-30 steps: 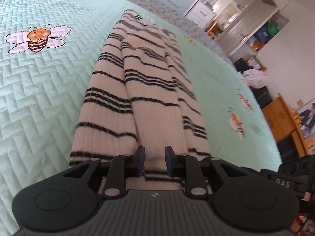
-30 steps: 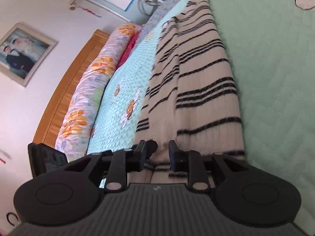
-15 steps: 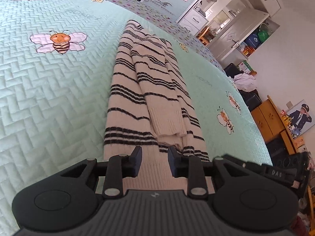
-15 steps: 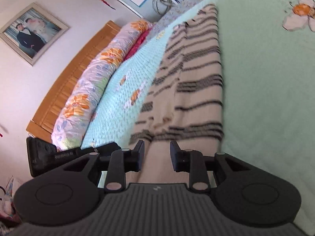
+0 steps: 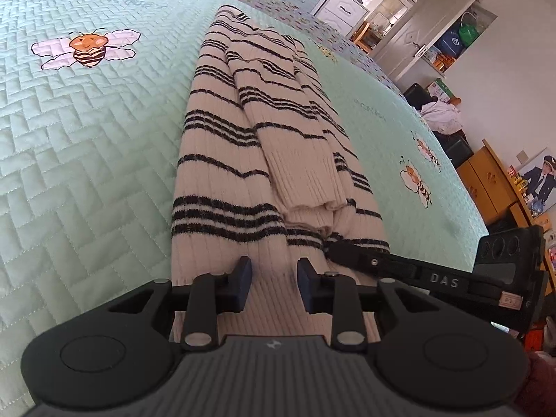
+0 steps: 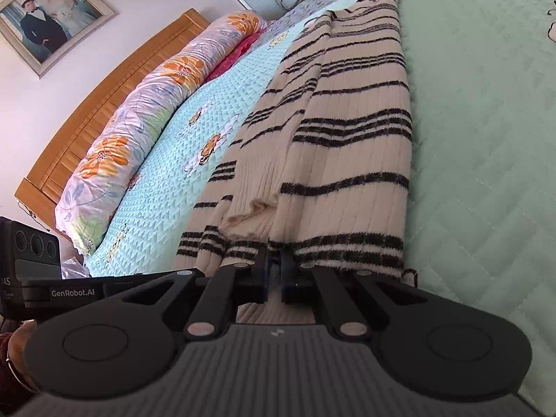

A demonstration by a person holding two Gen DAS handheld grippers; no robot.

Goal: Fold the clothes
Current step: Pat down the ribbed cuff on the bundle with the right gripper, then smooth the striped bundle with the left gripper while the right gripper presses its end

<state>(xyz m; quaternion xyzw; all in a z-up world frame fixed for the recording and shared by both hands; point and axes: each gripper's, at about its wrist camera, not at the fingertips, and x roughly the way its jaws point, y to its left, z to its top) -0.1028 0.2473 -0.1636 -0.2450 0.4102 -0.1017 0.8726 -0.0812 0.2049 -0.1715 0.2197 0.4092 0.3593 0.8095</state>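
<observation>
**Q:** Where is the garment relative to the two tongs?

**A:** The striped knit sweater [image 5: 250,146] lies flat on the quilted bedspread [image 5: 87,146], folded lengthwise into a long strip. It extends straight ahead of both tongs. Its ribbed hem is the nearest part. Both sleeves lie on top, cuffs [image 5: 305,187] pointing back toward the tongs.

**Q:** State of the left gripper [image 5: 274,279]?

**A:** Fingers apart. The hem shows in the gap between them; no fabric is pinched. The right tool's arm enters from the right, tip touching the hem just ahead of the left fingers.

**Q:** State of the right gripper [image 6: 274,271]?

**A:** Fingers drawn nearly together at the hem edge of the sweater [image 6: 347,139]. Cream fabric sits at the narrow gap; whether it is actually clamped cannot be told.

**Q:** Surroundings?

**A:** Left of the right gripper: a rolled floral duvet [image 6: 139,114] against a wooden headboard [image 6: 90,104]. Right of the left gripper, beyond the bed: wooden cabinets [image 5: 493,180].
</observation>
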